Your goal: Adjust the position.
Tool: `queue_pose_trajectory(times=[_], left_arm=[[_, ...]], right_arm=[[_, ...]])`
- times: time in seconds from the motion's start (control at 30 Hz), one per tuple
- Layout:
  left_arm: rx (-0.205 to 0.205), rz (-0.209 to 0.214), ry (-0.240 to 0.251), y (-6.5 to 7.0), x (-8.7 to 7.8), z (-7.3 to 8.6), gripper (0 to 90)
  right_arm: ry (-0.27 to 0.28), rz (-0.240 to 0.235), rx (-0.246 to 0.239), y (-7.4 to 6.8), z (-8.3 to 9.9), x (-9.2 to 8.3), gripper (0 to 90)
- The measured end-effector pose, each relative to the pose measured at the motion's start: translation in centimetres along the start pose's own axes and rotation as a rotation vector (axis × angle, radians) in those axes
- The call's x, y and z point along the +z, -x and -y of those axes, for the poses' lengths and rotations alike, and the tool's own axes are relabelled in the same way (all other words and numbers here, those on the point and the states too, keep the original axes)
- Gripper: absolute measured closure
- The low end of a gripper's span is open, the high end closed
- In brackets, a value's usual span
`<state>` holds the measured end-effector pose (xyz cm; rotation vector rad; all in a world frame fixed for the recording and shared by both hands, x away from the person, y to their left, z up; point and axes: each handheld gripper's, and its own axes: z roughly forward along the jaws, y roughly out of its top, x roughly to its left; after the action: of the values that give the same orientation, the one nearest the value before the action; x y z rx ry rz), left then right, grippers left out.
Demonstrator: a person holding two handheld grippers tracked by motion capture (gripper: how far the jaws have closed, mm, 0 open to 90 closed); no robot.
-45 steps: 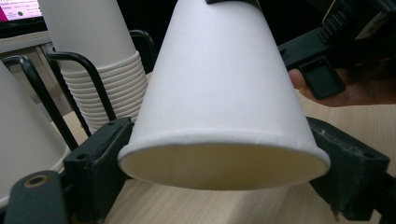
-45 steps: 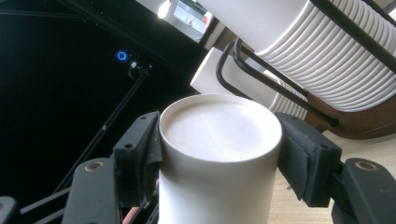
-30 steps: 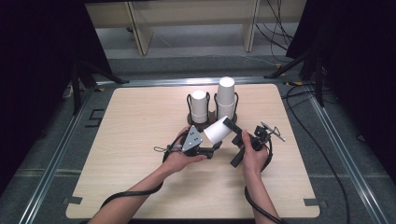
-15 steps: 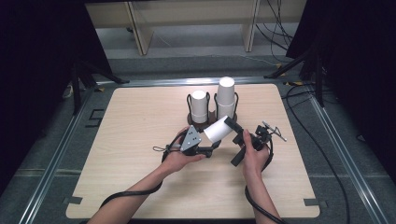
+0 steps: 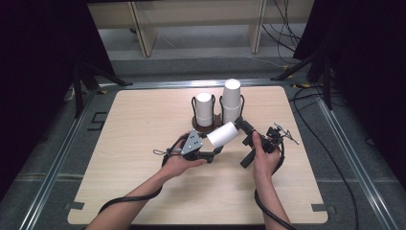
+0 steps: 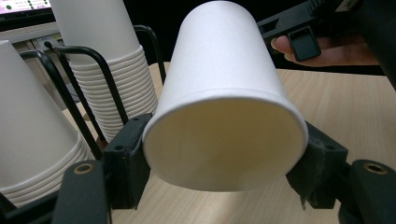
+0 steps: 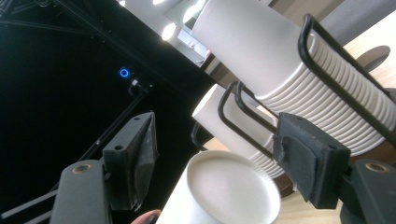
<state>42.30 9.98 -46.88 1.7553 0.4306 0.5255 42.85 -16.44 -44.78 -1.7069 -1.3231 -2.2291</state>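
A white paper cup (image 5: pixel 223 134) lies tilted above the table, its base pointing up and right. My left gripper (image 5: pixel 211 142) is shut on the cup's rim, and the left gripper view looks into the cup's open mouth (image 6: pixel 224 149) between the pads. My right gripper (image 5: pixel 241 126) stands open at the cup's base end. In the right gripper view the cup's base (image 7: pixel 229 191) sits low between the spread jaws, touching neither pad. Two stacks of white cups, a shorter left stack (image 5: pixel 204 108) and a taller right stack (image 5: pixel 231 99), stand upside down in a black wire holder (image 5: pixel 195 109) just behind.
The wooden table (image 5: pixel 143 124) has free room left, right and in front of the hands. A cable (image 5: pixel 129 199) trails from the left gripper toward the near edge. Dark stands and cables (image 5: pixel 311 91) lie beyond the right edge.
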Motion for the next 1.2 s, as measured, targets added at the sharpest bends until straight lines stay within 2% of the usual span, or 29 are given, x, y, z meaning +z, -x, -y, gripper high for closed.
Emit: queue_pose_trajectory(times=[0.1, 0.13, 0.17, 0.2, 0.3, 0.33, 0.37, 0.4, 0.43, 0.47, 0.53, 0.67, 0.77, 0.8, 0.83, 0.9, 0.97, 1.0, 1.2], left_arm=[[0.014, 0.009, -0.015, -0.1, -0.3, -0.1, 30.7], [0.023, 0.012, -0.026, -0.1, -0.4, -0.2, 30.8], [0.034, 0.016, -0.031, -0.1, -0.6, -0.3, 30.8], [0.04, 0.02, -0.035, -0.2, -0.7, -0.3, 30.8], [0.055, 0.033, -0.05, -0.4, -1.2, -0.4, 30.8], [0.055, 0.038, -0.054, -0.5, -1.4, -0.4, 30.8], [0.056, 0.042, -0.056, -0.6, -1.6, -0.4, 30.8], [0.061, 0.047, -0.056, -0.7, -1.7, -0.4, 30.8], [0.062, 0.049, -0.067, -0.8, -2.0, -0.5, 30.8], [0.069, 0.053, -0.074, -1.0, -2.2, -0.5, 30.8], [0.072, 0.063, -0.08, -1.3, -2.6, -0.7, 30.8], [0.1, 0.086, -0.105, -1.8, -3.3, -0.9, 30.8], [0.112, 0.106, -0.123, -2.0, -3.8, -1.1, 31.0], [0.121, 0.115, -0.134, -2.2, -4.1, -1.2, 31.0], [0.126, 0.12, -0.14, -2.2, -4.2, -1.2, 31.0], [0.153, 0.137, -0.16, -2.4, -4.4, -1.4, 31.0], [0.17, 0.152, -0.184, -2.7, -4.6, -1.5, 31.0], [0.177, 0.157, -0.192, -2.8, -4.7, -1.5, 31.0], [0.195, 0.182, -0.234, -3.2, -5.0, -1.8, 31.0]], right_arm=[[0.013, 0.004, -0.017, 0.1, -0.2, -0.2, 30.2], [0.008, 0.011, 0.006, -0.2, -0.2, -0.3, 30.1], [0.013, 0.013, -0.043, 0.1, -0.3, -0.3, 29.9], [0.009, 0.023, -0.051, 0.0, -0.3, -0.4, 29.7], [0.005, 0.044, -0.134, 0.1, -0.6, -0.7, 29.4], [0.001, 0.046, -0.138, 0.1, -0.6, -0.8, 29.3], [-0.005, 0.061, -0.189, 0.3, -0.7, -1.0, 29.5], [-0.017, 0.076, -0.191, 0.3, -0.7, -1.1, 30.2], [-0.028, 0.064, -0.209, 0.3, -0.8, -1.3, 30.3], [-0.031, 0.073, -0.209, 0.3, -0.8, -1.4, 30.0], [-0.043, 0.084, -0.253, 0.5, -0.9, -1.7, 29.6], [-0.05, 0.089, -0.307, 0.7, -1.0, -1.9, 28.7], [-0.04, 0.111, -0.387, 1.0, -1.0, -2.1, 28.9], [-0.054, 0.124, -0.384, 0.8, -1.0, -2.3, 29.0], [-0.05, 0.109, -0.423, 1.1, -1.0, -2.3, 29.0], [-0.085, 0.13, -0.448, 1.1, -1.1, -2.5, 28.9], [-0.118, 0.122, -0.474, 1.3, -1.0, -2.7, 28.9], [-0.136, 0.139, -0.487, 1.4, -0.9, -2.8, 28.9], [-0.204, 0.132, -0.57, 1.5, -0.6, -2.8, 28.6]])
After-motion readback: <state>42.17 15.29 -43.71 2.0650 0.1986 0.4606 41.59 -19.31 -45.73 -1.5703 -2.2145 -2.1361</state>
